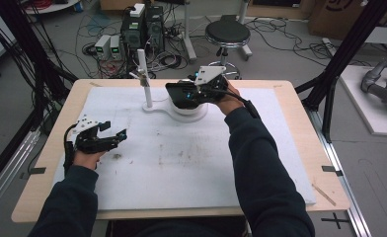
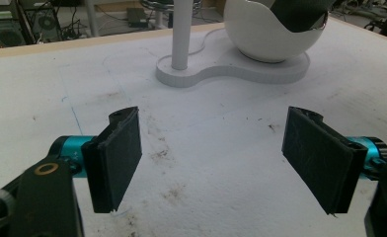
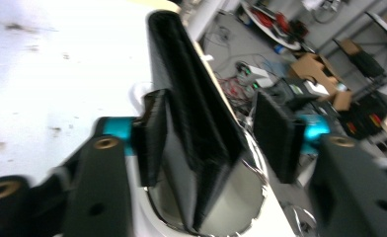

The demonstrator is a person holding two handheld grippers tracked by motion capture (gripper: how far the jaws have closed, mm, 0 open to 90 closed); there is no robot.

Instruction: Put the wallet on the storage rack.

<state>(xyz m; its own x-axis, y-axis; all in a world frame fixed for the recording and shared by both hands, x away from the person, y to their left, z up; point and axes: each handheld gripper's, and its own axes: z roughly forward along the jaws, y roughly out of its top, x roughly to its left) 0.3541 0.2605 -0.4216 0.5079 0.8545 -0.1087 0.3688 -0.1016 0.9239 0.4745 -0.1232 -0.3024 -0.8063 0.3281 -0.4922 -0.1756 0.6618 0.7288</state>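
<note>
Our right gripper [image 1: 181,94] part open around the black pad [image 3: 191,123] in the bowl [image 2: 270,34], one jaw touching, left gripper [image 2: 211,163] wide open, empty

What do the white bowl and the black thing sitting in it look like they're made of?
The white bowl: smooth, glossy shell, likely hard plastic or glazed ceramic, with a shiny metal-looking lining at its rim. The black thing: flat, matte, faintly textured panel that gives no shine, perhaps leatherette, fabric or rubbery plastic; hard to say.
</note>
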